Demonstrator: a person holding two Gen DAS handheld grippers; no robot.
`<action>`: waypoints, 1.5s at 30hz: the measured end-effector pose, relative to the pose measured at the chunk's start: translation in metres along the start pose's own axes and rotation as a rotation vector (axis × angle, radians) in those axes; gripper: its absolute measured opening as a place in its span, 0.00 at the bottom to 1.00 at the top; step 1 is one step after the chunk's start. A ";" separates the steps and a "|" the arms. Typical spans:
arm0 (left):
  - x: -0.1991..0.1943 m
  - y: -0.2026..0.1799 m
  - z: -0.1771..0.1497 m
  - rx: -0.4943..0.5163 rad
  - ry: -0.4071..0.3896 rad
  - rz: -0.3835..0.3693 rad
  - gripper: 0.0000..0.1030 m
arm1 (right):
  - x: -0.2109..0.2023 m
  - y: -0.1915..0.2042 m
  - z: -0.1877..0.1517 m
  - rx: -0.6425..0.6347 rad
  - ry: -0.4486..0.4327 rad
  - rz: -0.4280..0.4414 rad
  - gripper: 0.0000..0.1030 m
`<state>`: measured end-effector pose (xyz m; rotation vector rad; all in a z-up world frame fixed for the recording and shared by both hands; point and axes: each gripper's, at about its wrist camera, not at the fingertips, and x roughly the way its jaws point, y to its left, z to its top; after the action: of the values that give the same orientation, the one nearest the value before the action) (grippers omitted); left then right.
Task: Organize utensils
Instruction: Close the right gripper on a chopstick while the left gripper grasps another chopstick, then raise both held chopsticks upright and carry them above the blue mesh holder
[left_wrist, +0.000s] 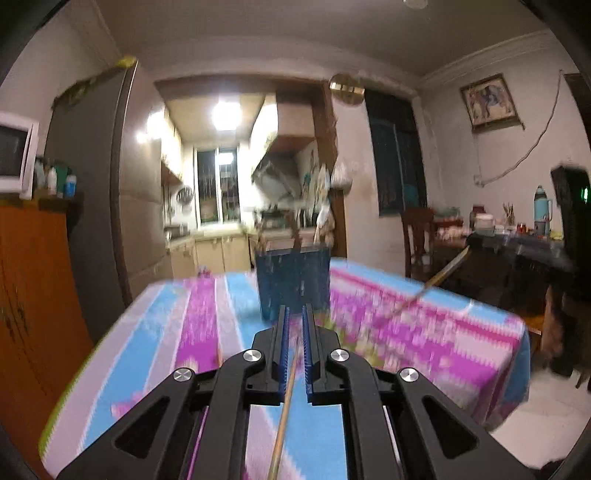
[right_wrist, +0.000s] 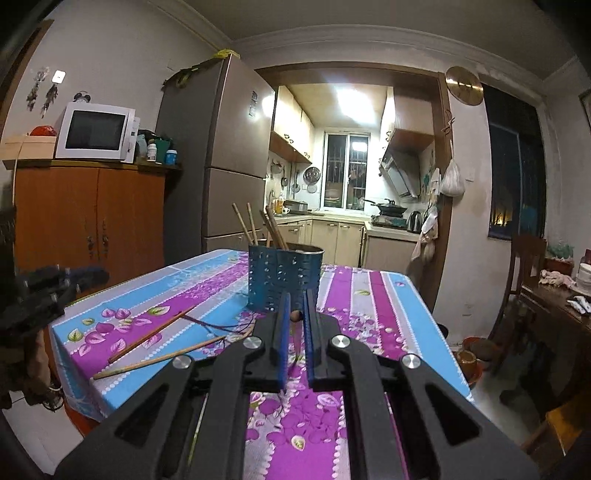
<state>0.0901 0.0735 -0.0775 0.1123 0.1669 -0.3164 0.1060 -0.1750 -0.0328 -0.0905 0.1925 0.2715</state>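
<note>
A blue perforated utensil holder (right_wrist: 283, 280) stands mid-table with several wooden chopsticks (right_wrist: 258, 229) upright in it; it also shows, blurred, in the left wrist view (left_wrist: 293, 282). My right gripper (right_wrist: 295, 314) is shut on a chopstick (right_wrist: 294, 316), seen end-on between the pads, just in front of the holder. My left gripper (left_wrist: 294, 317) has its jaws close together with a chopstick (left_wrist: 284, 413) running back between them. Two loose chopsticks (right_wrist: 155, 334) lie on the tablecloth at left. The left gripper body (right_wrist: 40, 295) shows at the left edge of the right wrist view.
The table (right_wrist: 373, 302) has a purple, blue and white floral cloth. A fridge (right_wrist: 218, 158) and an orange cabinet (right_wrist: 88, 218) with a microwave (right_wrist: 98, 131) stand behind at left. A dark side table (left_wrist: 517, 254) and chair (left_wrist: 417, 236) stand at right.
</note>
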 end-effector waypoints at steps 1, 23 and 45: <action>0.001 0.003 -0.015 -0.006 0.043 -0.007 0.11 | -0.001 0.000 -0.006 0.004 0.015 0.005 0.05; 0.008 0.008 -0.104 0.019 0.196 -0.016 0.13 | 0.019 0.006 -0.100 0.088 0.235 0.016 0.05; -0.009 0.004 -0.114 0.013 0.143 0.048 0.13 | 0.026 0.010 -0.130 0.070 0.220 0.004 0.05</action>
<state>0.0662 0.0958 -0.1873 0.1522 0.3032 -0.2617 0.1050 -0.1736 -0.1662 -0.0506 0.4202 0.2589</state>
